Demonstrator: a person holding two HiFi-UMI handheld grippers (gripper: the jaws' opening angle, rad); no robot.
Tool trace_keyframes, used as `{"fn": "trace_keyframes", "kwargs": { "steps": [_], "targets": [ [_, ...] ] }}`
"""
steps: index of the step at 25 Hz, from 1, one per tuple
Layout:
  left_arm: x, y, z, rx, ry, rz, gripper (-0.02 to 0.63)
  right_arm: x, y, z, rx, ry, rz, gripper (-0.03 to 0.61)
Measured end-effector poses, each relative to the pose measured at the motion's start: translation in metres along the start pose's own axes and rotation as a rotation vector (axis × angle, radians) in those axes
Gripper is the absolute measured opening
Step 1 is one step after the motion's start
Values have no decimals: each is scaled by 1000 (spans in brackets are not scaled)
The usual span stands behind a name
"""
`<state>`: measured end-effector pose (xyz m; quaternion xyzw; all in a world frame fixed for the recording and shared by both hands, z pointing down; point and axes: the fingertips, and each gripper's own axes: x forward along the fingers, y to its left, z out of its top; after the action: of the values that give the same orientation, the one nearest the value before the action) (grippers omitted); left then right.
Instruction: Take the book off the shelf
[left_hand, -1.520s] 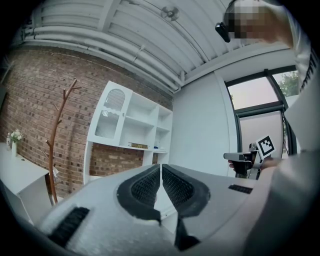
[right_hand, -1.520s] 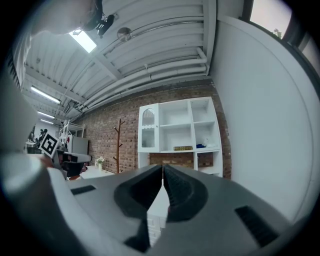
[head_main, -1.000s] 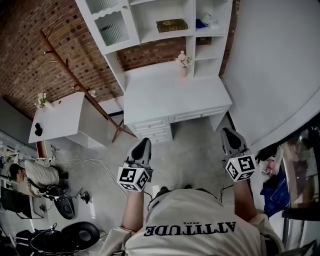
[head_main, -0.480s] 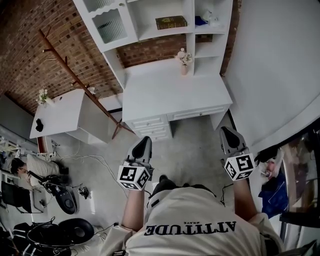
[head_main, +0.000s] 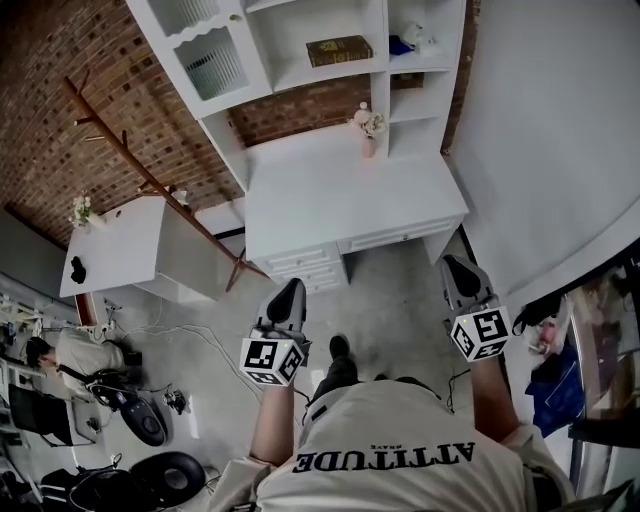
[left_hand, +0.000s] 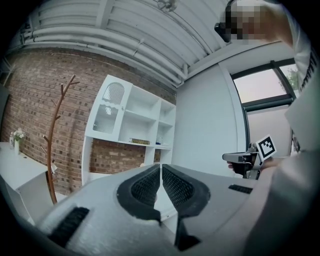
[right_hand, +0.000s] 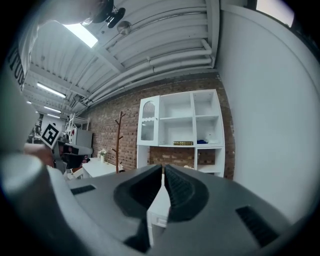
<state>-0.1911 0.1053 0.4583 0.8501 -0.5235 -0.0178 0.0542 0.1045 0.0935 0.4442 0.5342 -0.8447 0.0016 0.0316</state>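
Brick-walled room, book (head_main: 339, 50) on white shelf (head_main: 300, 72), left gripper (head_main: 291, 286) jaws pressed together, empty, right gripper (head_main: 452, 263) jaws closed, empty

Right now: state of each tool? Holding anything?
Left tool: closed, holding nothing.
Right tool: closed, holding nothing.
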Motion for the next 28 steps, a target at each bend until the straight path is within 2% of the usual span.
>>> {"fn": "trace_keyframes", "kwargs": {
  "steps": [15,28],
  "targets": [
    [97,98,3,-18,35,-98,34,112,4,4,-3,56,-82,31],
    [153,177,7,-30,47,-184,34,192,17,11,-13,78,-174,32]
  ]
}}
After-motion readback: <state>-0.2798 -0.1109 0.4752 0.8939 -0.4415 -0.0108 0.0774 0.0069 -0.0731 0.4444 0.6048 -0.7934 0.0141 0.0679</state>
